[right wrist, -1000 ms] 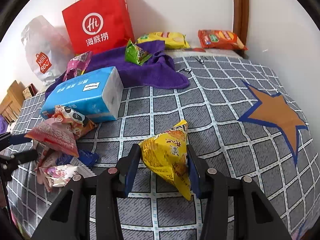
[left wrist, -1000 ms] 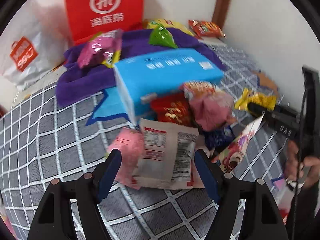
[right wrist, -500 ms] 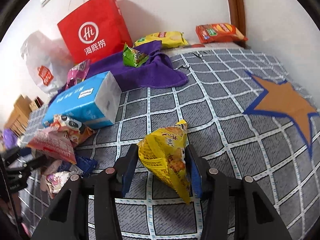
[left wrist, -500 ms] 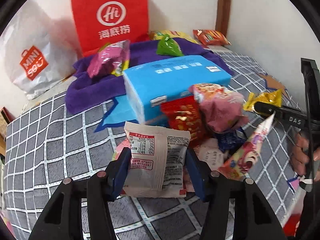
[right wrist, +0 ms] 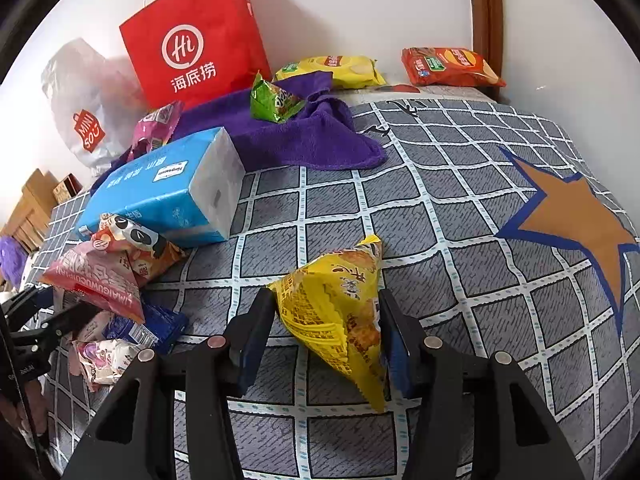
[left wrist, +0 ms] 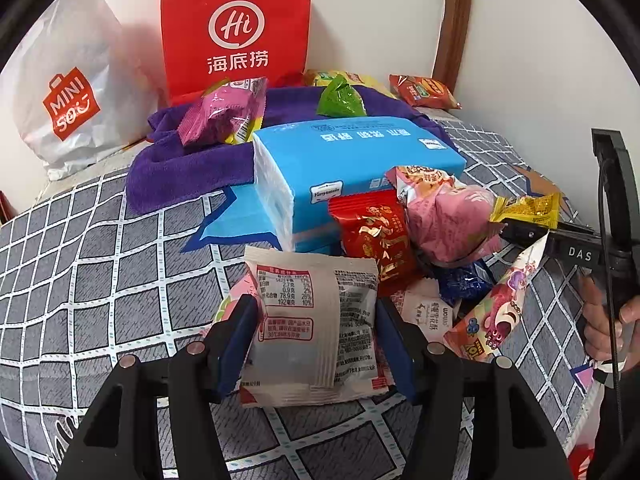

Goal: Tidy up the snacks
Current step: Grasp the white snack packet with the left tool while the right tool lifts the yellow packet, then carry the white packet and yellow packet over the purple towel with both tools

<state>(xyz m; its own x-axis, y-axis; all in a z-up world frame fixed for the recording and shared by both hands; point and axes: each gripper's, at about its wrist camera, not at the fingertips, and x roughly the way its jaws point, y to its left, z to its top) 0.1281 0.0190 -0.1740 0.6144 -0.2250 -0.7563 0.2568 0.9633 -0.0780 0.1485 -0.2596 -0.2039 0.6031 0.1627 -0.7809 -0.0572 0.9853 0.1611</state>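
Snacks are piled near the bed's (right wrist: 460,208) left edge, right against the tissue pack (left wrist: 360,160) — the left gripper (left wrist: 316,340) pinches a white packet (left wrist: 316,320) off that pile, jaws easing apart. The right gripper (right wrist: 324,332) straddles a yellow bag (right wrist: 336,300) mid-bed, jaws opening — pads look barely touching it.

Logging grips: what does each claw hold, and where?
Left claw: white packet by its side edges. Right claw: yellow packet by its sides. Both jaws opening.
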